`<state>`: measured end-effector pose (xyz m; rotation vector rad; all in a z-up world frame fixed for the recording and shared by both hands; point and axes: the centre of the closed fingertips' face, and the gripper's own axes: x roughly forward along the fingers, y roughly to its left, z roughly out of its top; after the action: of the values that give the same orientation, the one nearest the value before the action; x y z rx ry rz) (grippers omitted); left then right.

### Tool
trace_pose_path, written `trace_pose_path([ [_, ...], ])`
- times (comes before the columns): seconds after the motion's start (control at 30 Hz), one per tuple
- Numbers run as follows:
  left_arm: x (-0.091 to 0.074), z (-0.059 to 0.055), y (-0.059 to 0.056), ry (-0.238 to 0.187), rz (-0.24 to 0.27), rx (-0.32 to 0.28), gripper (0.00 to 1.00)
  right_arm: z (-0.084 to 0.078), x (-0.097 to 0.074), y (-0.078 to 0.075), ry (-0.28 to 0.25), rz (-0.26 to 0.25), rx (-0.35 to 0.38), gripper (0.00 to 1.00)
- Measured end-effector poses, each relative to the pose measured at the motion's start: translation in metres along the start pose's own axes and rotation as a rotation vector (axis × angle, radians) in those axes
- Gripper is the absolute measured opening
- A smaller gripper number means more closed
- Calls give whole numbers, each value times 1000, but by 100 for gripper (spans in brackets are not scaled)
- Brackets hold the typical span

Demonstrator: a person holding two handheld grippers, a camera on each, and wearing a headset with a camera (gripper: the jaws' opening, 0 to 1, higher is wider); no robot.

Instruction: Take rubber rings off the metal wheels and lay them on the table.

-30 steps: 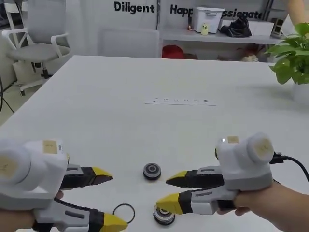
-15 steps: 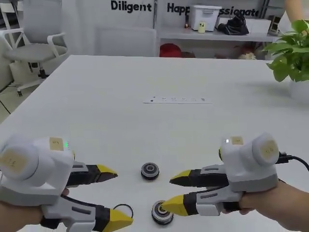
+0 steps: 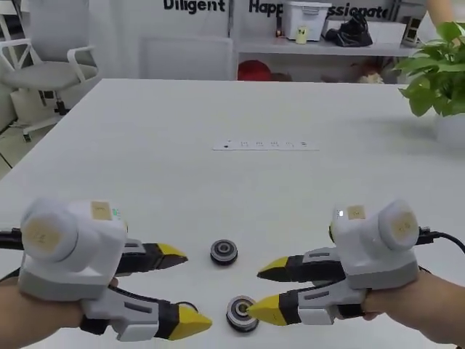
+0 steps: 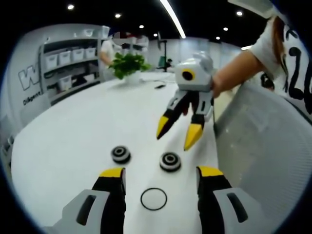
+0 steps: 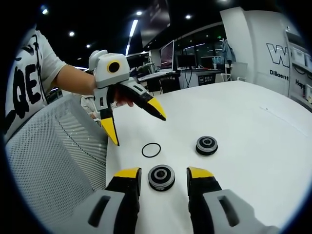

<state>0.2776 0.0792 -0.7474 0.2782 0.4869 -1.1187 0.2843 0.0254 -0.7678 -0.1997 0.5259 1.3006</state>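
Two small metal wheels with dark rims stand on the white table: a far wheel and a near wheel. A loose black rubber ring lies flat beside the near wheel, partly hidden under the left gripper's lower jaw in the head view. My right gripper is open, its jaws flanking the near wheel without touching it. My left gripper is open over the ring, holding nothing.
A strip of printed marks lies mid-table. A potted plant stands at the far right edge. An office chair and shelves with bins are beyond the table. A mesh chair back sits near the table's front edge.
The left gripper has moved right, toward the wheels, and now covers part of the ring. The right gripper has stayed by the near wheel. The head camera tilted slightly.
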Motion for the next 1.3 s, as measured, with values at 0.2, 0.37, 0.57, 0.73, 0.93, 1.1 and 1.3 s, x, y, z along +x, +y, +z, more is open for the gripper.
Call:
trace_pose_path([
  [0.2, 10, 1, -2, -2, -14, -2, 58, -6, 1, 0, 17, 5, -9, 33],
  [0.37, 16, 1, -4, 5, -23, -1, 57, -11, 3, 1, 29, 9, -15, 32],
  [0.57, 23, -1, -7, 17, -41, 5, 56, -18, 5, 1, 48, 17, -23, 30],
  [0.73, 29, -4, -9, 27, -53, 12, 53, -22, 7, 1, 58, 19, -29, 28],
  [0.93, 35, -6, -12, 33, -66, 17, 51, -29, 9, 1, 77, 25, -33, 27],
  [1.1, 38, -6, -11, 34, -69, 12, 47, -32, 11, 1, 85, 30, -36, 24],
  [1.3, 44, -6, -13, 36, -77, 9, 45, -35, 12, 1, 95, 31, -39, 21],
])
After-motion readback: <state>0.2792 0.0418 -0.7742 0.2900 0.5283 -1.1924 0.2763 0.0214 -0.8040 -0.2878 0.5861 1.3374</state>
